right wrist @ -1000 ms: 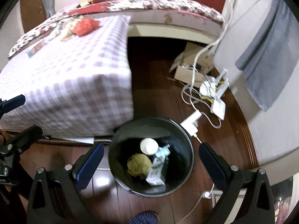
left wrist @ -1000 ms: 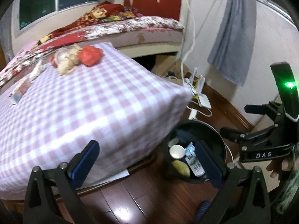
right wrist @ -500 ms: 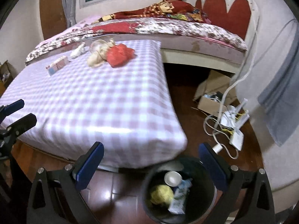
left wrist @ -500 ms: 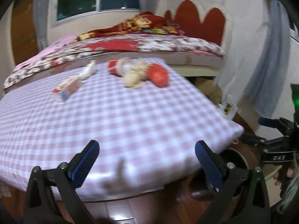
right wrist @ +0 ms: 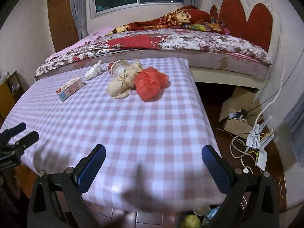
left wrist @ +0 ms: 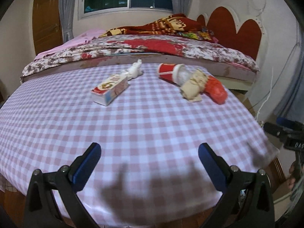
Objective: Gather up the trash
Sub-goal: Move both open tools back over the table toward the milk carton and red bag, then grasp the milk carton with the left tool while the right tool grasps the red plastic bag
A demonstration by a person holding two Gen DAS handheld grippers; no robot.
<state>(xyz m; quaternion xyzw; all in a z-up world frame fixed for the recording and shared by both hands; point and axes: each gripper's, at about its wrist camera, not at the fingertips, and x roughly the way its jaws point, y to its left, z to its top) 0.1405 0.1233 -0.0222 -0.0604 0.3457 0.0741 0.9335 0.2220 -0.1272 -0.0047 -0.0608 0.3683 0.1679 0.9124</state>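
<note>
Trash lies at the far end of the pink checked table [left wrist: 133, 125]: a red-and-white carton [left wrist: 110, 89], a white crumpled tissue [left wrist: 135, 70], a red cup with a clear lid [left wrist: 171, 72], a beige crumpled bag [left wrist: 193, 87] and a red plastic bag [left wrist: 216, 90]. The same items show in the right wrist view: carton [right wrist: 70, 88], tissue [right wrist: 94, 72], beige bag [right wrist: 121, 85], red bag [right wrist: 151, 83]. My left gripper [left wrist: 149, 161] is open and empty above the near table edge. My right gripper [right wrist: 153, 166] is open and empty over the near right corner.
The bin holding trash [right wrist: 195, 218] peeks out below the table's near edge. A bed [right wrist: 171, 41] with a red headboard runs behind the table. A cardboard box [right wrist: 237, 112], cables and a white router [right wrist: 260, 144] lie on the wooden floor at right.
Both grippers have lifted from looking down into the bin to facing across the table top. The bin has dropped almost out of view. Both stay open and empty.
</note>
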